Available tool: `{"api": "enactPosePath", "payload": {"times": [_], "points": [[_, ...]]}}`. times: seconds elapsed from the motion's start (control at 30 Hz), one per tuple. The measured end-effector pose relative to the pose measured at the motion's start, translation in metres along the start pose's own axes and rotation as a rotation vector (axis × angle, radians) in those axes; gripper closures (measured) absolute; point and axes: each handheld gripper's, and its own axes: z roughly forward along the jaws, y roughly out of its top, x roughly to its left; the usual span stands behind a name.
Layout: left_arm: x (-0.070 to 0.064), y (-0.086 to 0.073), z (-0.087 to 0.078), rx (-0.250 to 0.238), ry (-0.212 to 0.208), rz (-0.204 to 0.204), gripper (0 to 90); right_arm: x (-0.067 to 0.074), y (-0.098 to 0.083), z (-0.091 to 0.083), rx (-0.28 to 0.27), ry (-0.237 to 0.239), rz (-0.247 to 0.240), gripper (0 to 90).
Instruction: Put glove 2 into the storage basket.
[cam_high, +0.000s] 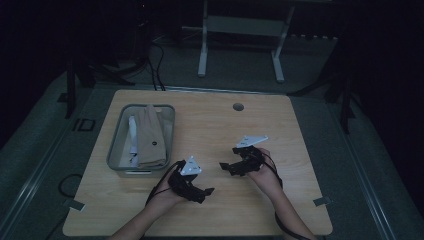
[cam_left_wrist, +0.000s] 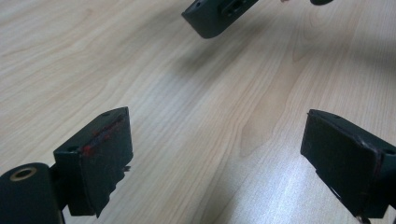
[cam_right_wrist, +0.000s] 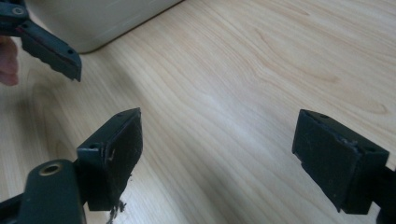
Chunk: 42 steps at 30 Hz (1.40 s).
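In the high view my left gripper (cam_high: 209, 191) hovers low over the wooden table (cam_high: 215, 130) near the front, and my right gripper (cam_high: 223, 166) sits just to its right, tips pointing left. Both are open with nothing between the jaws. The left gripper view has my left gripper (cam_left_wrist: 215, 158) wide apart over bare wood, with a jaw of the right gripper (cam_left_wrist: 217, 16) at the top. My right gripper (cam_right_wrist: 219, 158) is also wide open in its own view, and a jaw of the left gripper (cam_right_wrist: 49, 44) shows at upper left.
A grey bin (cam_high: 116, 150) stands on the left of the table, holding a folded tan cloth (cam_high: 151, 135) and white items. Its pale wall (cam_right_wrist: 98, 21) shows in the right gripper view. A round grommet hole (cam_high: 238, 106) lies near the far edge. Cables trail from both grippers.
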Motion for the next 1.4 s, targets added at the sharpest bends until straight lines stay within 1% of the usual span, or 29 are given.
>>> {"api": "enactPosePath", "payload": {"times": [0.13,0.17,0.27,0.3,0.33,0.37,0.4,0.43,0.57,0.63,0.67,0.77,0.8,0.83,0.9,0.93,1.0,1.07,1.17,1.2,1.23,1.27,1.3,1.4], "points": [[-0.002,-0.001,0.005,0.004,-0.014,-0.003,9.4,-0.002,-0.010,-0.003,0.007,-0.002,-0.010,16.1],[-0.003,-0.002,0.008,0.013,-0.022,-0.003,9.3,-0.002,-0.013,-0.003,0.013,-0.010,-0.014,16.0],[-0.004,-0.003,0.011,0.022,-0.030,-0.001,9.4,-0.002,-0.017,-0.002,0.021,-0.003,-0.011,14.4],[-0.005,-0.003,0.013,0.029,-0.041,0.002,9.3,-0.003,-0.022,-0.002,0.030,-0.022,-0.018,13.9],[-0.005,-0.003,0.013,0.029,-0.041,0.002,9.3,-0.003,-0.022,-0.002,0.030,-0.022,-0.018,13.9],[-0.006,-0.004,0.014,0.033,-0.045,0.005,9.3,-0.005,-0.027,-0.002,0.031,-0.027,-0.013,13.8],[-0.006,-0.004,0.014,0.033,-0.045,0.005,9.3,-0.005,-0.027,-0.002,0.031,-0.027,-0.013,13.8],[-0.006,-0.005,0.015,0.034,-0.051,0.004,9.3,-0.005,-0.029,-0.002,0.028,-0.036,-0.011,13.8],[-0.007,-0.006,0.018,0.038,-0.061,0.002,9.3,-0.005,-0.038,-0.004,0.029,-0.041,-0.011,13.7],[-0.008,-0.006,0.020,0.039,-0.066,0.004,9.3,-0.005,-0.044,-0.006,0.029,-0.044,-0.021,13.7],[-0.008,-0.006,0.021,0.043,-0.069,0.007,9.3,-0.005,-0.044,-0.006,0.029,-0.044,-0.021,13.7],[-0.009,-0.006,0.022,0.044,-0.073,0.007,9.3,-0.005,-0.050,-0.008,0.029,-0.062,-0.044,13.8],[-0.009,-0.007,0.023,0.041,-0.078,0.012,9.3,-0.005,-0.052,-0.009,0.032,-0.067,-0.047,13.8],[-0.010,-0.007,0.024,0.037,-0.082,0.014,9.4,-0.005,-0.055,-0.011,0.022,-0.075,-0.056,13.8],[-0.010,-0.008,0.025,0.034,-0.092,0.020,9.4,-0.006,-0.056,-0.012,0.019,-0.081,-0.060,13.8],[-0.011,-0.008,0.026,0.035,-0.095,0.022,9.4,-0.006,-0.059,-0.014,0.007,-0.086,-0.069,13.8],[-0.012,-0.009,0.027,0.026,-0.093,0.032,9.4,-0.007,-0.060,-0.015,0.006,-0.086,-0.072,13.8],[-0.012,-0.009,0.027,0.022,-0.101,0.038,9.4,-0.008,-0.062,-0.015,0.007,-0.090,-0.076,13.8],[-0.012,-0.009,0.027,0.020,-0.112,0.041,9.4,-0.009,-0.066,-0.014,0.018,-0.109,-0.116,13.8],[-0.012,-0.009,0.027,0.026,-0.116,0.041,9.4,-0.009,-0.066,-0.014,0.018,-0.109,-0.116,13.8],[-0.013,-0.009,0.027,0.028,-0.119,0.042,9.4,-0.009,-0.067,-0.013,0.019,-0.112,-0.126,13.8],[-0.013,-0.009,0.027,0.032,-0.119,0.044,9.4,-0.010,-0.067,-0.013,0.019,-0.112,-0.127,13.8],[-0.013,-0.009,0.027,0.032,-0.126,0.043,9.4,-0.010,-0.068,-0.013,0.007,-0.113,-0.123,13.9],[-0.013,-0.009,0.027,0.032,-0.121,0.042,9.4,-0.010,-0.067,-0.014,0.003,-0.113,-0.123,13.9]]}}
